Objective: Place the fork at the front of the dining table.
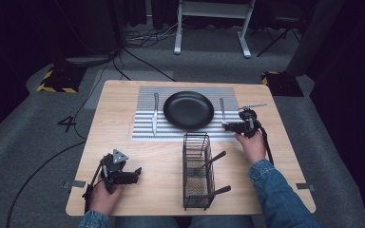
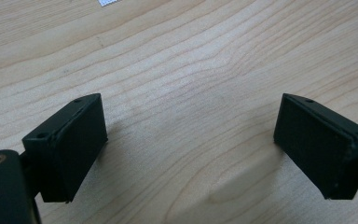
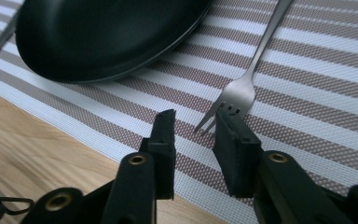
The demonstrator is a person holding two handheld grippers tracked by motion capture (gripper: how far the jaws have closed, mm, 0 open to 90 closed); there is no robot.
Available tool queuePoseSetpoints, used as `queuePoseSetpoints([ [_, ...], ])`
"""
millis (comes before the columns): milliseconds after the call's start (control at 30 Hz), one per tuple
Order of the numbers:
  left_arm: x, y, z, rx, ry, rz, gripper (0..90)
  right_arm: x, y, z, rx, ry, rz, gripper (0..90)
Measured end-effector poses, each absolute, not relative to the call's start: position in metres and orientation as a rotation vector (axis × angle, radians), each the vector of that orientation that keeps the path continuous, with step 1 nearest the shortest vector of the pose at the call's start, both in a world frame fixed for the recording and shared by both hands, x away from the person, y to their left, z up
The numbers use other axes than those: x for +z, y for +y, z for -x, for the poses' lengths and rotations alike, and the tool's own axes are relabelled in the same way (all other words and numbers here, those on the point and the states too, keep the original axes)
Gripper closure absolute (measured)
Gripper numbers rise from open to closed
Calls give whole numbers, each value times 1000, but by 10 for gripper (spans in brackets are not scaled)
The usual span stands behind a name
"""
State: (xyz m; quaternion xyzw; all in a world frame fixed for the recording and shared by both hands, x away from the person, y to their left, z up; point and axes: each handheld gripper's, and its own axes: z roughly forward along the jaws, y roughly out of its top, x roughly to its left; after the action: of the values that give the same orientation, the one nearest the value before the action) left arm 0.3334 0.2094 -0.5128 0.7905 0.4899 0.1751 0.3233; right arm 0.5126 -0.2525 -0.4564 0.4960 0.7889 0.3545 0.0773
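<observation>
Right hand-held gripper (image 3: 193, 128) sits low over the striped placemat (image 3: 307, 70), jaws part open with a narrow gap and nothing between them; the fork (image 3: 242, 91) lies flat on the mat with its tines just ahead of the jaw tips, one tine about touching the right jaw tip, not pinched. By the look of it the fork is being set or nudged into a place setting, so the jaws are off it and it rests on its own beside the black plate (image 3: 107, 37). In the high view the same right hand-held gripper (image 1: 230, 126) is just right of the plate (image 1: 188, 110), at the fork's (image 1: 222, 110) near end; a knife (image 1: 155, 114) lies on the mat left of the plate, mirroring the fork, which fits a table layout. Nearer the person than the plate stands a wire basket (image 1: 198, 172) with two dark-handled utensils left inside, likely the supply for the setting. Left hand-held gripper (image 1: 132, 174) is parked well left of the basket on bare desk (image 1: 266, 171); its own view shows jaws wide open over desk wood (image 2: 182, 70), empty, probably idle until needed.
</observation>
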Motion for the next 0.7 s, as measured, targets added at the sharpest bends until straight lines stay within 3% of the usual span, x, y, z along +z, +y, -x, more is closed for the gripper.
queuePoseSetpoints([
  [700, -513, 209, -333, 459, 1285, -2075, 95, -390, -275, -452, 1146, 2384, -1225, 376],
])
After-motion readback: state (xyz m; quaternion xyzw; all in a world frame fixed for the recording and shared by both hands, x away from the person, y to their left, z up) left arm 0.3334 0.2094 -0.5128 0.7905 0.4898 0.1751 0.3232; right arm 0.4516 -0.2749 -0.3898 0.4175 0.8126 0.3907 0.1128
